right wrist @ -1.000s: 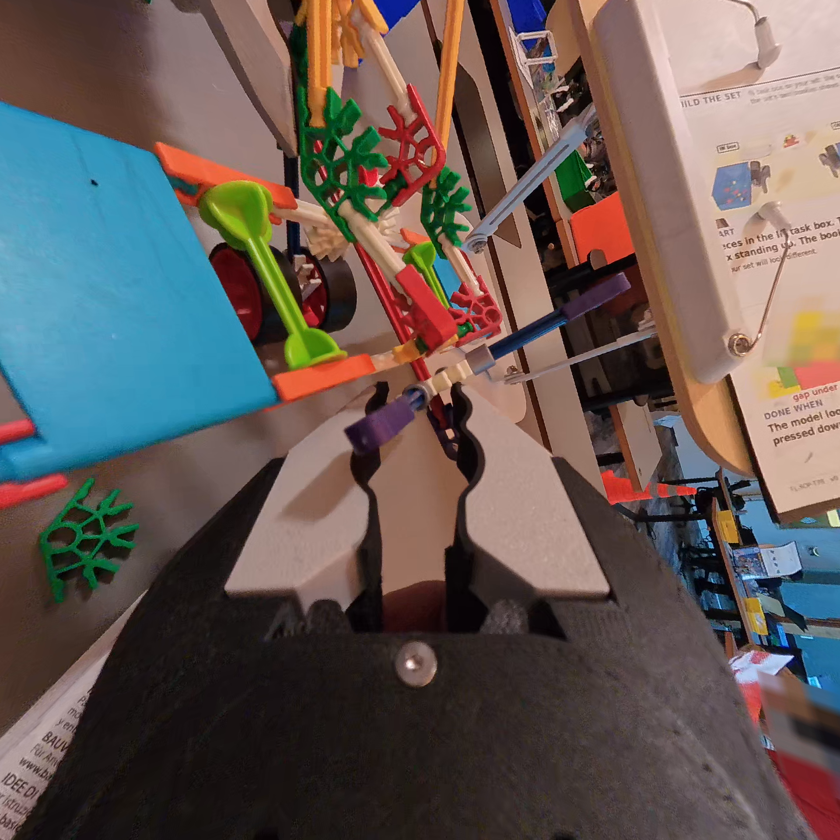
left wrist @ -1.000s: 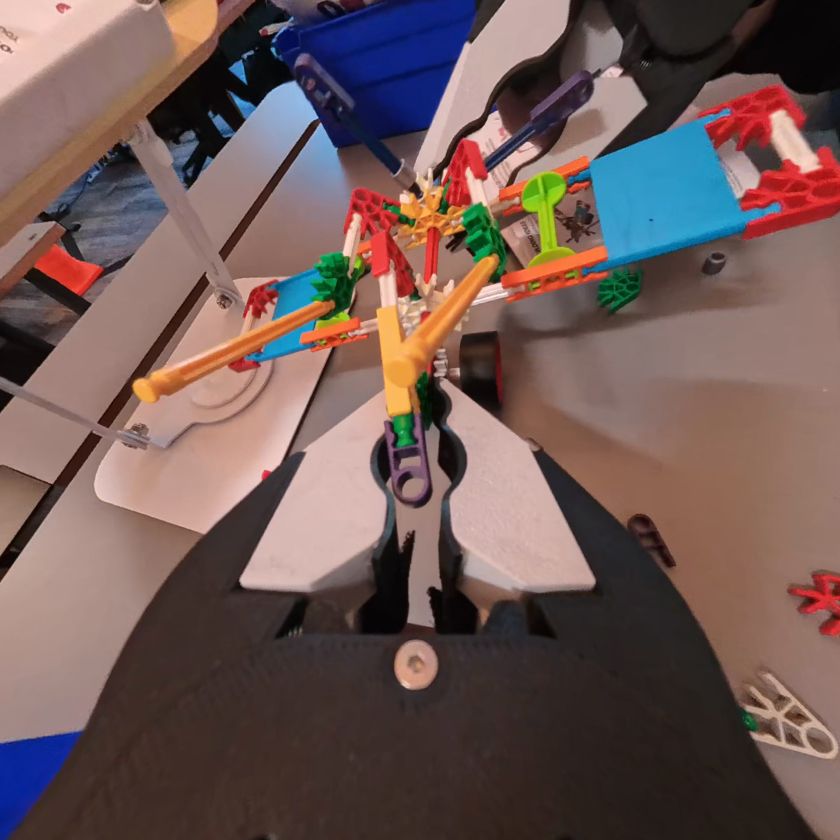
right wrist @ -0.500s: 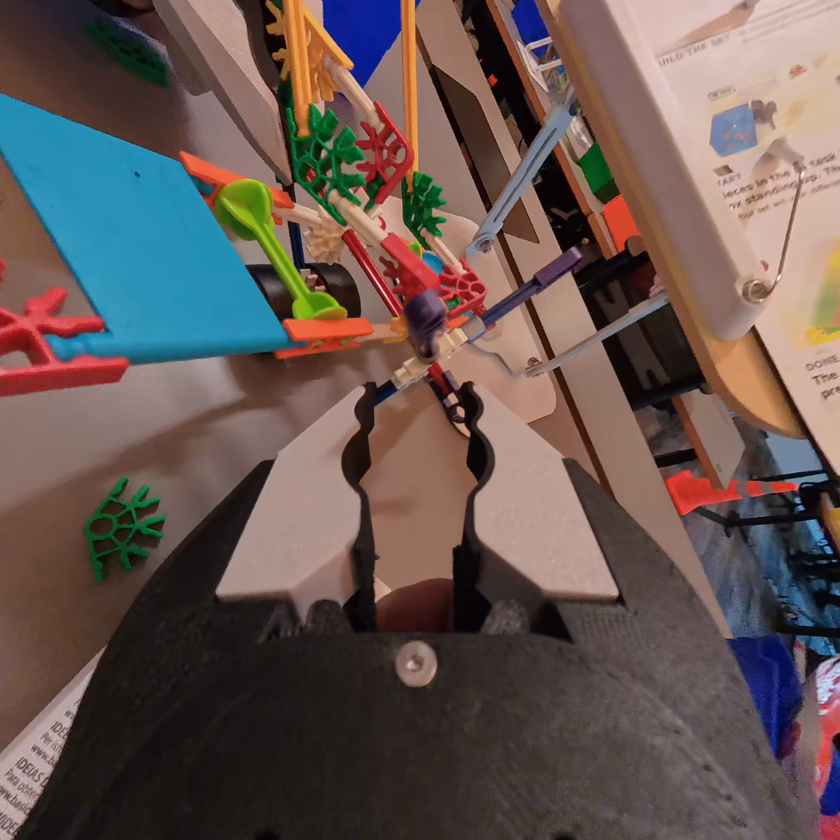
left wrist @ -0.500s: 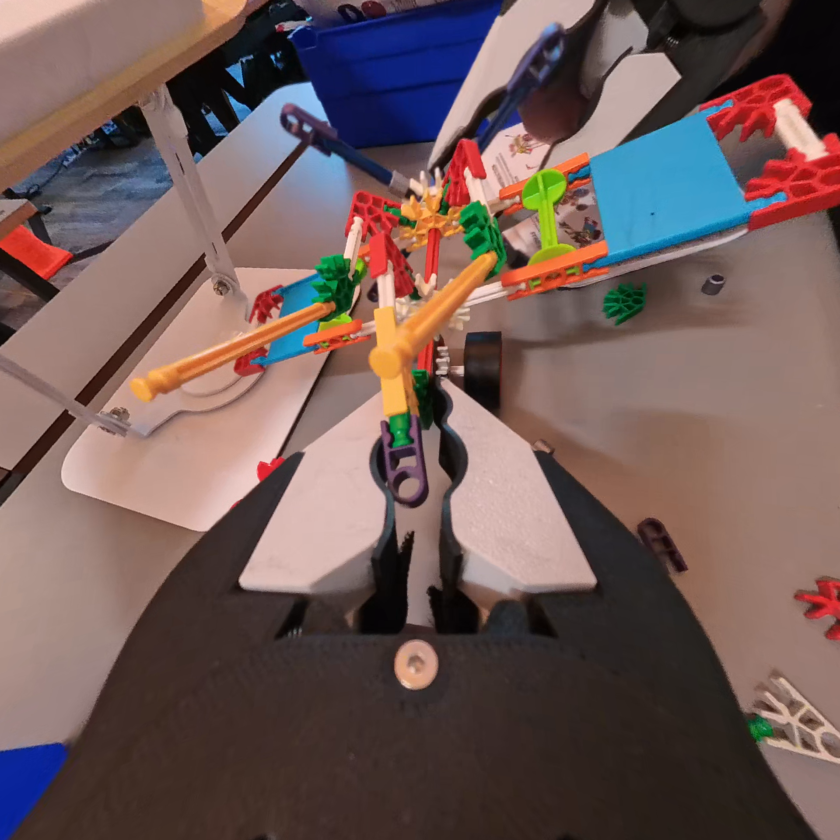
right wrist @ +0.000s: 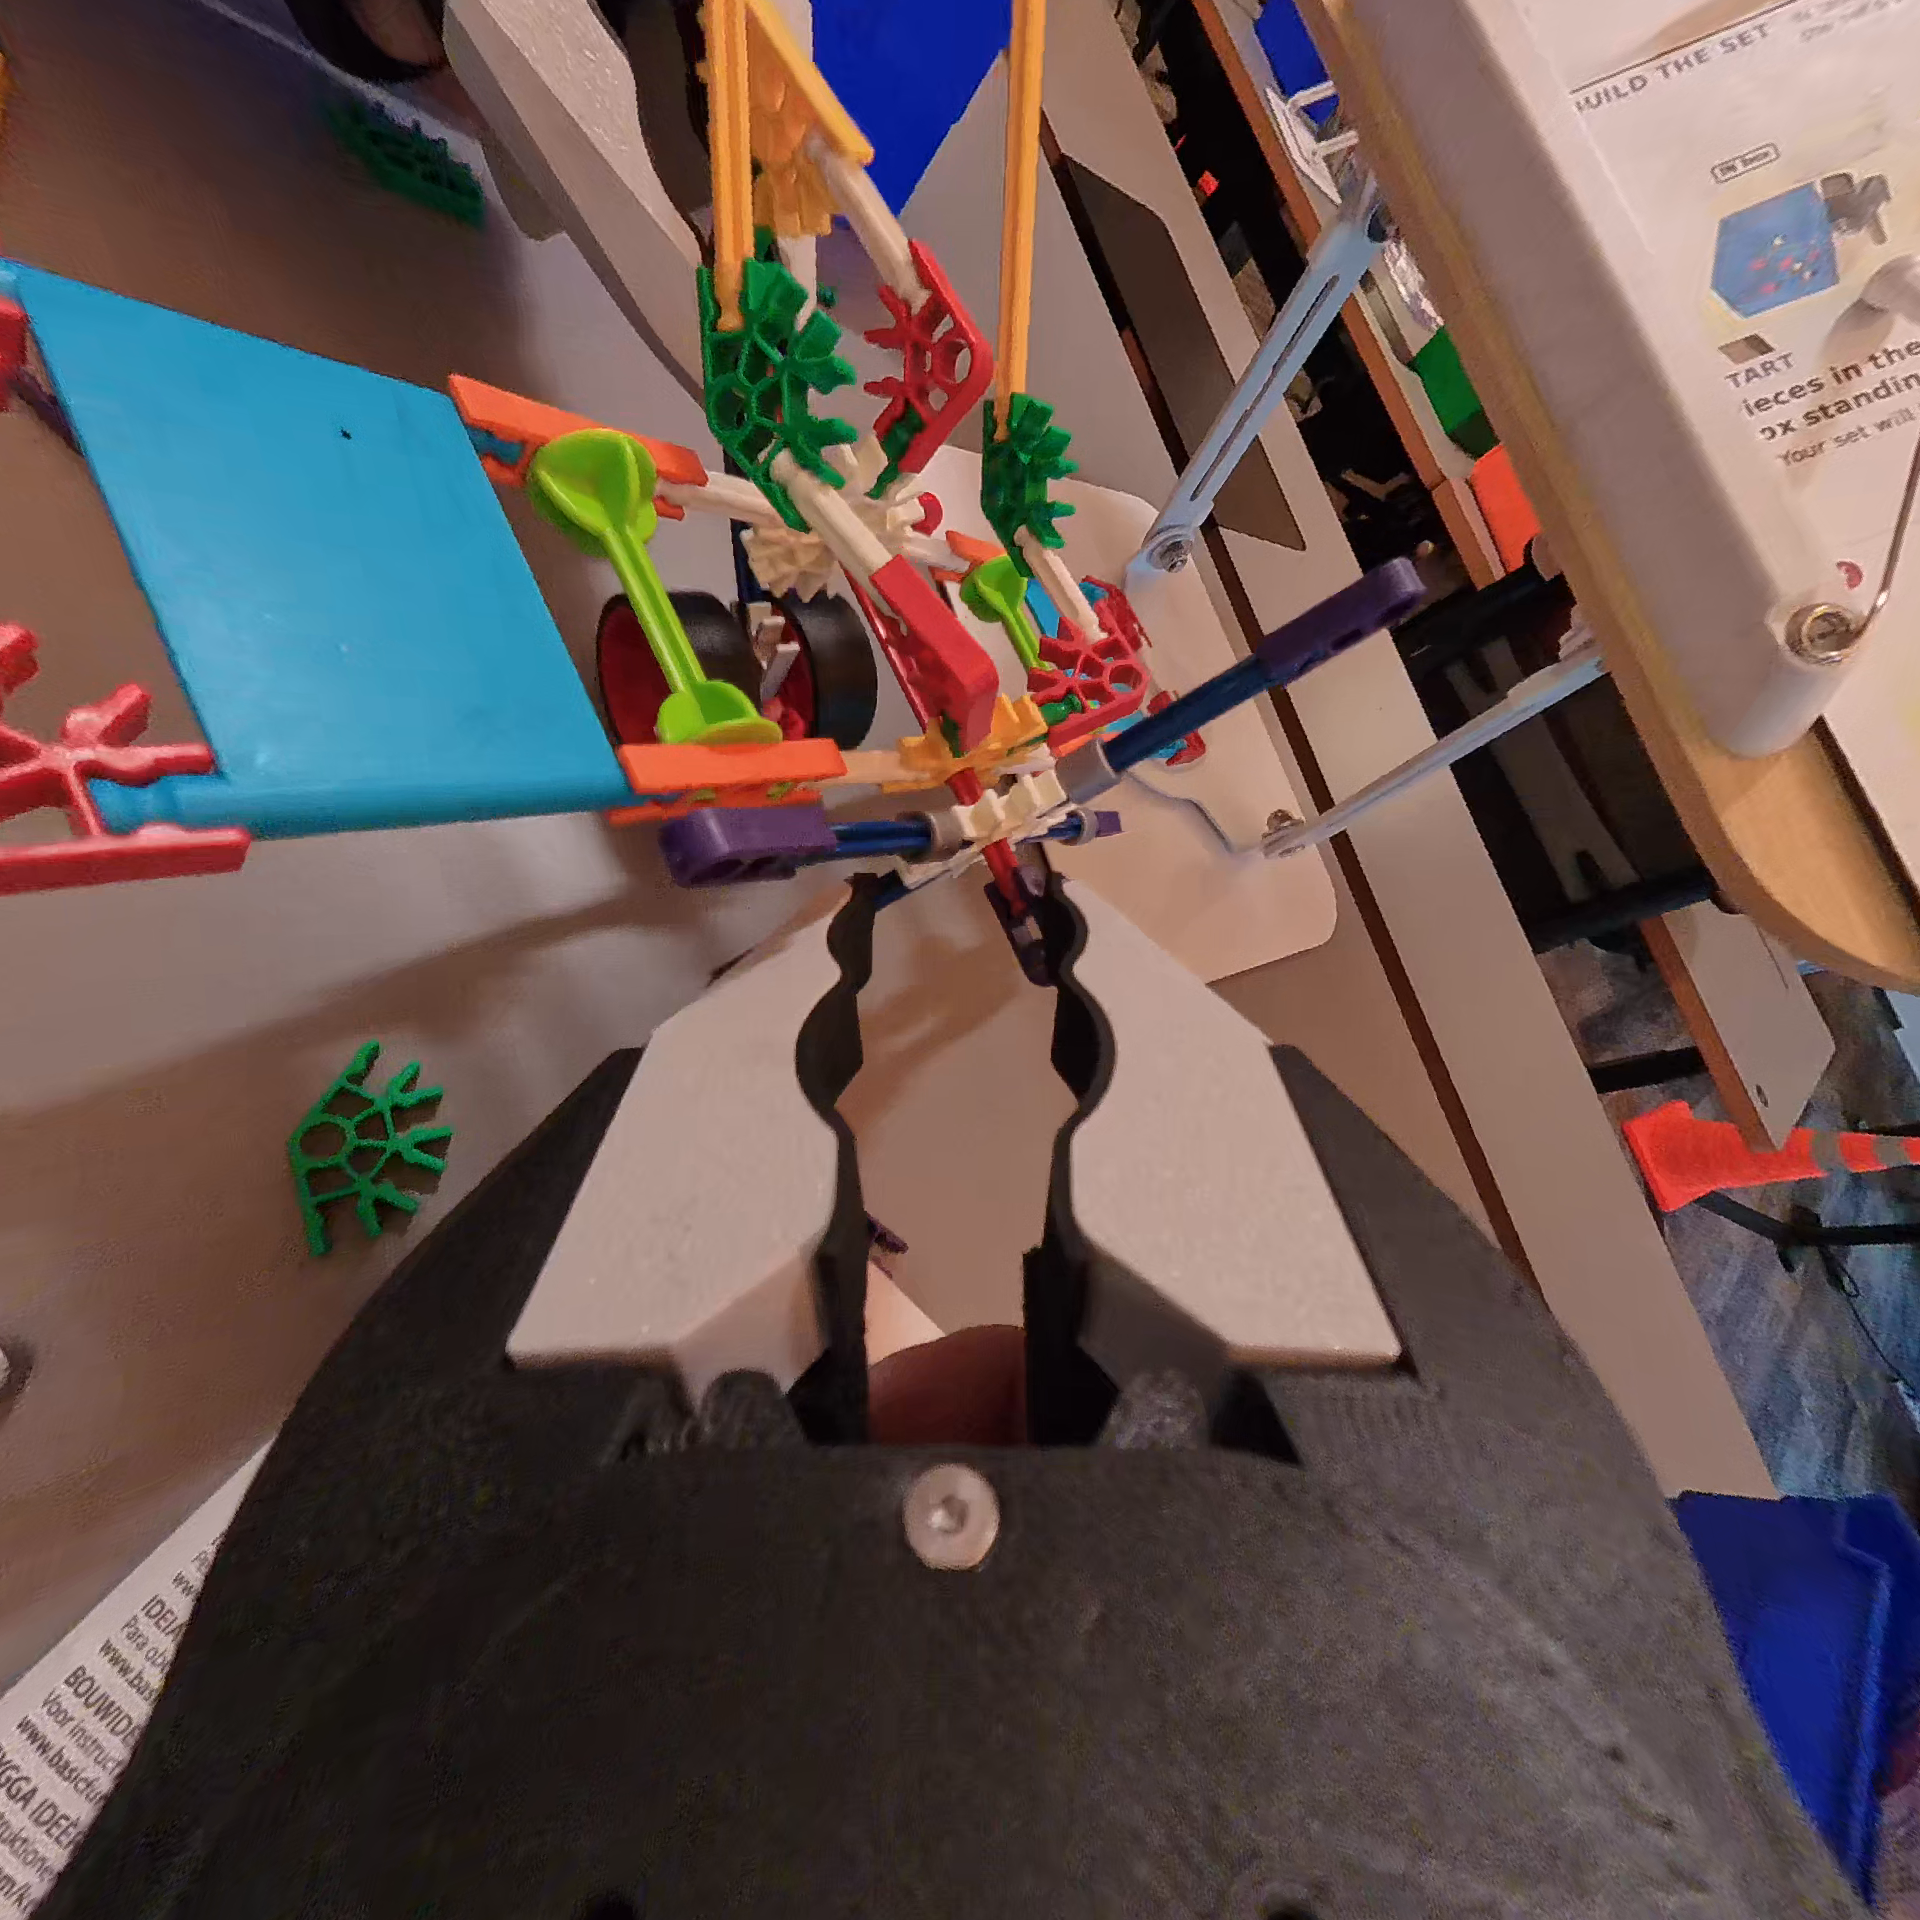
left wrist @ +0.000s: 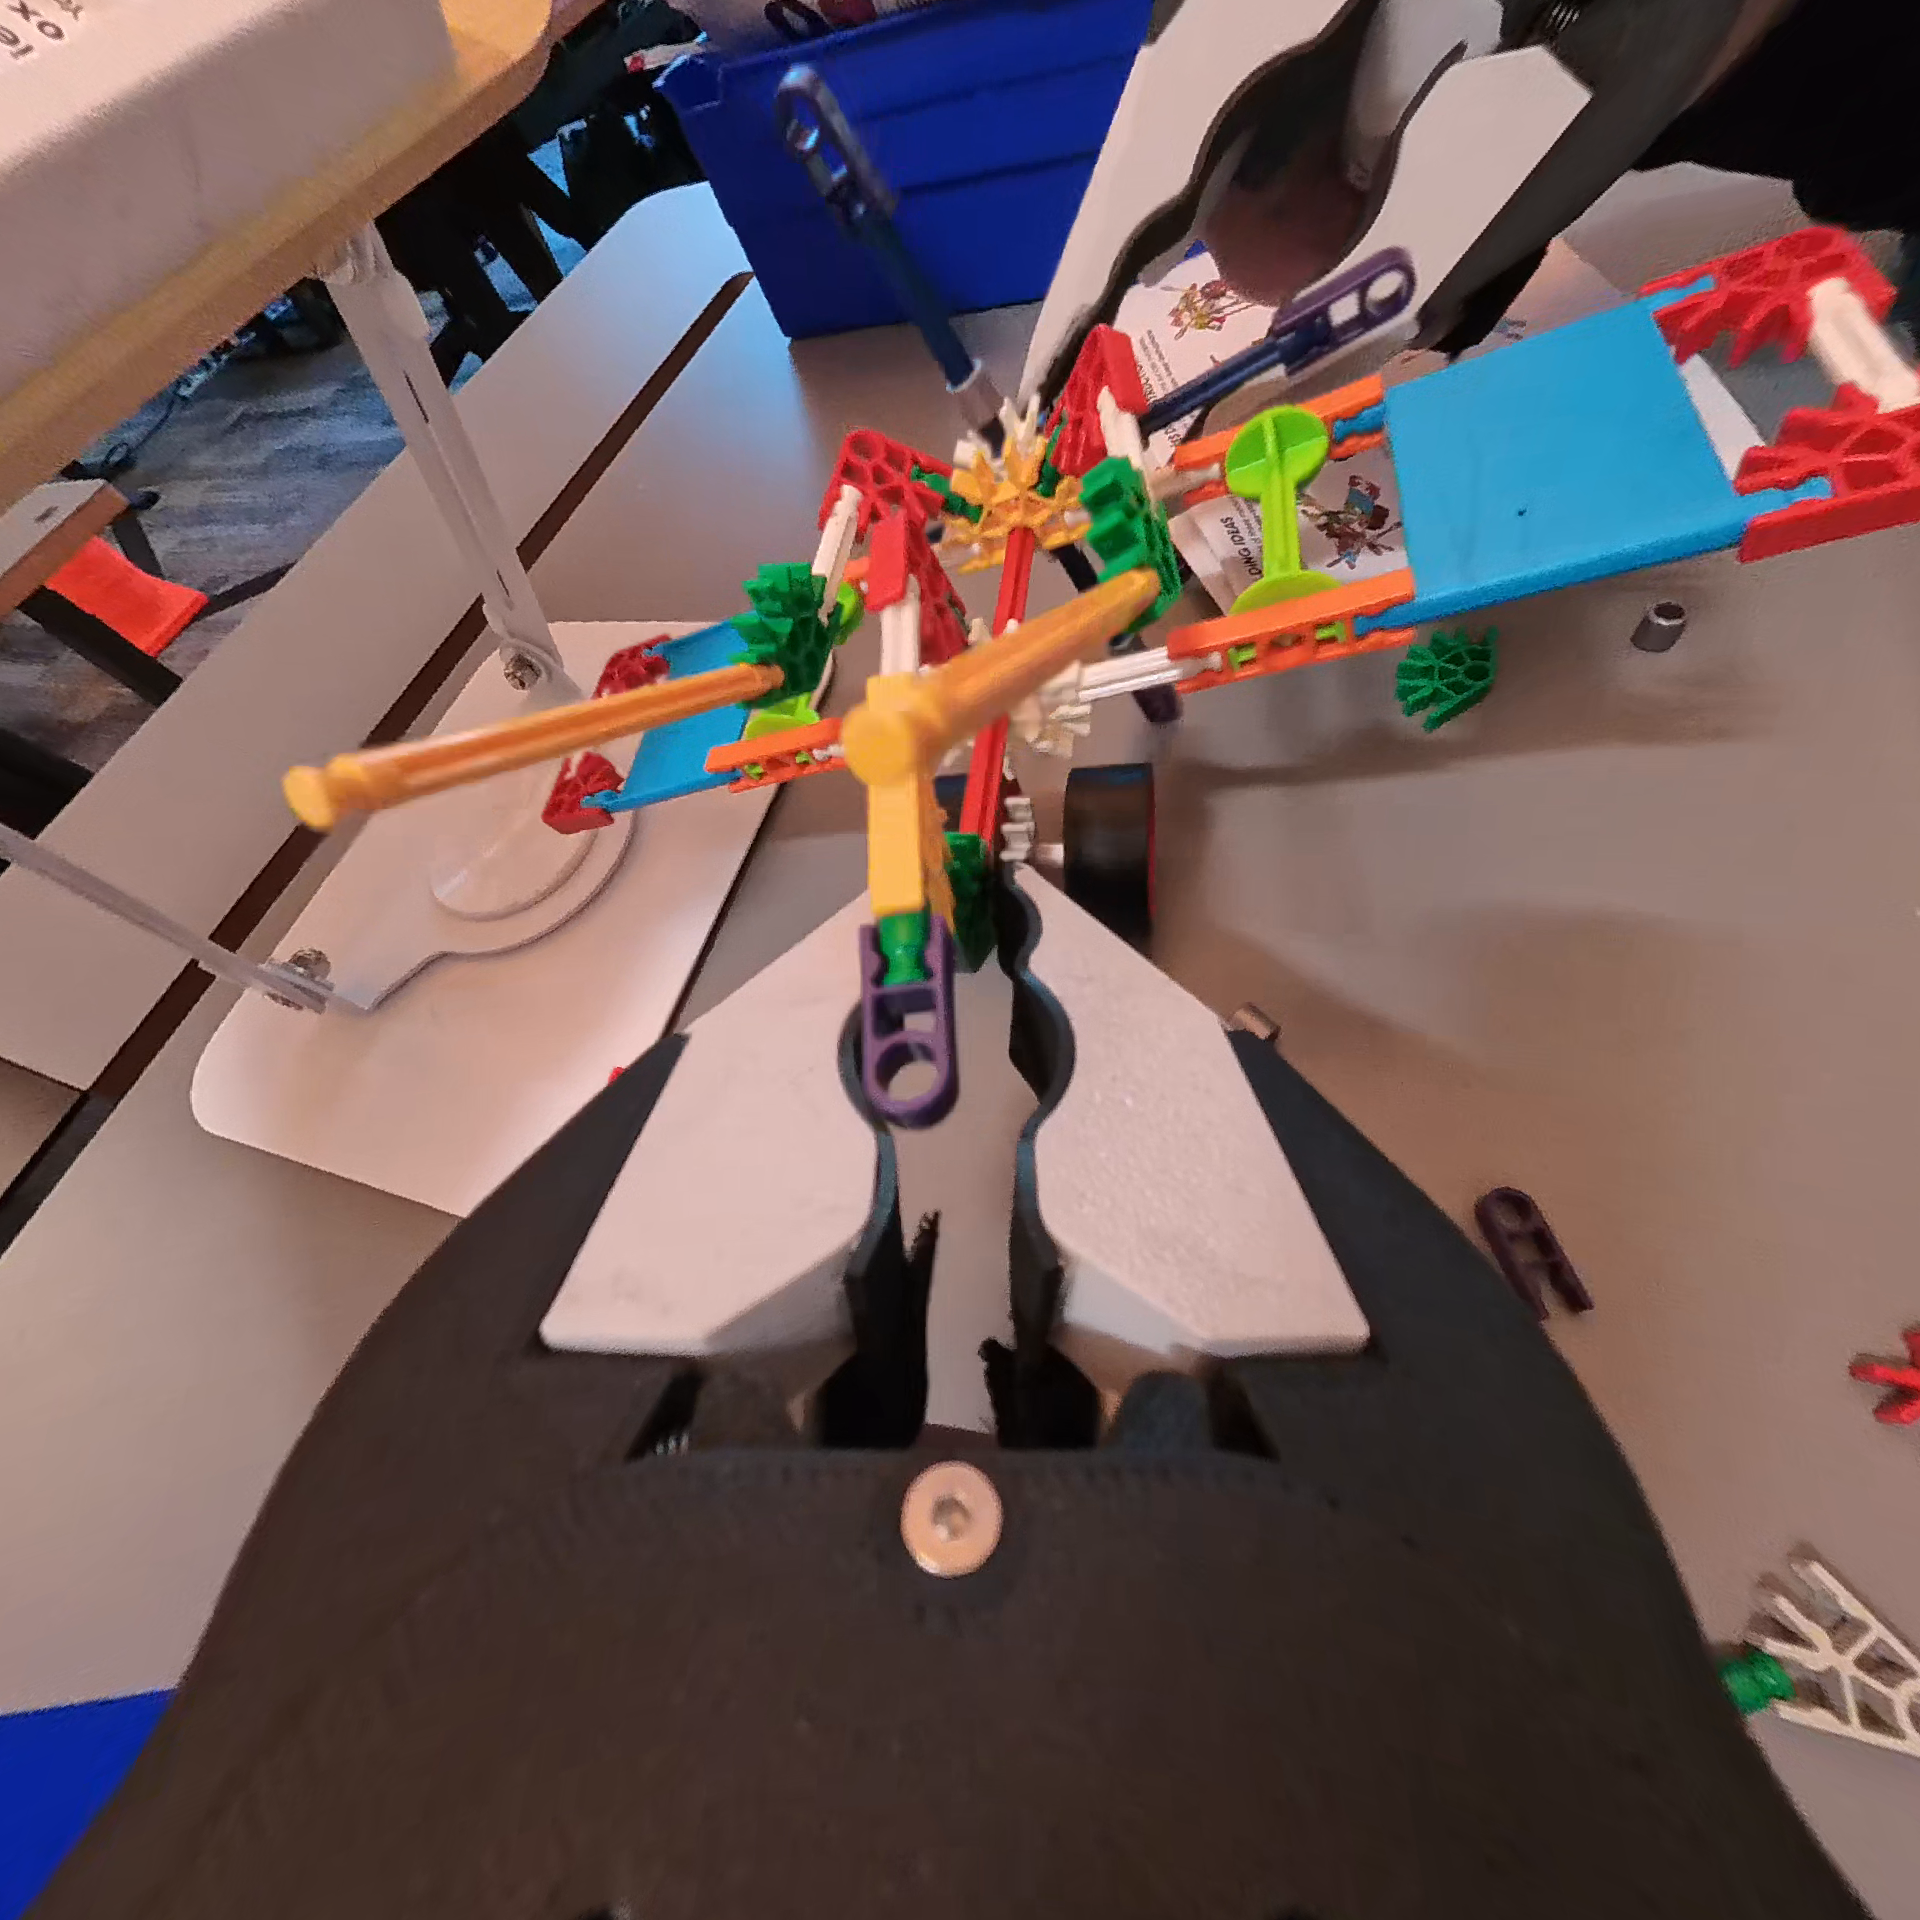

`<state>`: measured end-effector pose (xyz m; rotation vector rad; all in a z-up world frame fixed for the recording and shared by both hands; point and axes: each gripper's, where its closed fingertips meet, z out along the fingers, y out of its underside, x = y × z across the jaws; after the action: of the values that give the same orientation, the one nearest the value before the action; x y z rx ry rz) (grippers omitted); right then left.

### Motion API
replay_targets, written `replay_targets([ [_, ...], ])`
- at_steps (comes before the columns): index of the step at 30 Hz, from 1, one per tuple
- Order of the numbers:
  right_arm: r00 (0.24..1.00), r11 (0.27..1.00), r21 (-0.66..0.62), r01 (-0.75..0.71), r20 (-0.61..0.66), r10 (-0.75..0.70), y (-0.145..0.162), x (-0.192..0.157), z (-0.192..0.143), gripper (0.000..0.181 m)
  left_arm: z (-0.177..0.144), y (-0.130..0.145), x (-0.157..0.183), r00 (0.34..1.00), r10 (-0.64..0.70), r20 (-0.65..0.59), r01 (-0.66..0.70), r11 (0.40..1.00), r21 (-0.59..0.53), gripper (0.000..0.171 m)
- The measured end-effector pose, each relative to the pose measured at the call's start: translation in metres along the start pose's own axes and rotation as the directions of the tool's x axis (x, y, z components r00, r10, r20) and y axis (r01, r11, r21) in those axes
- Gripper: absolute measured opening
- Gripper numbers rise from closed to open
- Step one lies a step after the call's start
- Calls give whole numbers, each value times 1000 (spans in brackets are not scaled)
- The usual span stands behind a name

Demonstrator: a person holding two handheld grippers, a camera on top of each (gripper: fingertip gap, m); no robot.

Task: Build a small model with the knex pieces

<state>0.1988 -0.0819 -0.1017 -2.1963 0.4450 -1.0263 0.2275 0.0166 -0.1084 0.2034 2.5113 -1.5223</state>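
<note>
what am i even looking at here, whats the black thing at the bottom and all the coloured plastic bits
The black shape in each picture is a hand-held pair of tongs with a camera behind it looking along its two white fingers. A person holds one in each hand.

In the left view, the left tongs are shut on the end of a colourful construction-toy model, near its purple connector. The right tongs are open, close to the model's other end.

The model has blue panels, yellow rods and black wheels. On the grey table lie a loose green connector, a leaflet and a white stand base.
</note>
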Motion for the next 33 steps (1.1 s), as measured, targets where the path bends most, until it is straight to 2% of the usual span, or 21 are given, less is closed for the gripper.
replay_targets([
  [4, 1000, 1000, -16, 9, 8, -9, 4, -3, 3, 30, -6, -1, -3, 1000, -3, 12, 3, 1000, -2, 19],
  [8, 1000, 1000, -19, -1, 17, 2, 5, -4, 5, 30, -14, -3, -4, 1000, -6, 22, 6, 1000, 10, 17],
  [15, 999, 997, -62, -51, 8, 52, 15, 0, 9, 36, -26, -23, -7, 998, -15, 54, 12, 998, 69, 27],
  [17, 995, 992, -78, -98, 17, 100, 20, 1, 12, 43, -25, -25, -7, 998, -1, 70, -4, 998, 70, 23],
  [20, 982, 979, -109, -170, 69, 178, 28, -5, 20, 53, -22, -27, -6, 998, -7, 61, 1, 996, 85, 9],
  [22, 976, 976, -109, -188, 89, 198, 29, -8, 25, 45, -20, -28, -5, 999, -14, 47, 9, 995, 99, 7],
  [28, 987, 984, -87, -152, 44, 156, 22, -2, 26, 27, -21, -27, -6, 999, -45, 18, 42, 991, 126, 5],
  [29, 989, 988, -70, -141, 30, 144, 18, 0, 24, 18, -21, -26, -6, 999, -43, 14, 41, 991, 130, 5],
  [33, 991, 990, -40, -136, -6, 136, 8, 7, 17, 16, -20, -23, -5, 999, -35, 5, 34, 990, 134, 5],
])
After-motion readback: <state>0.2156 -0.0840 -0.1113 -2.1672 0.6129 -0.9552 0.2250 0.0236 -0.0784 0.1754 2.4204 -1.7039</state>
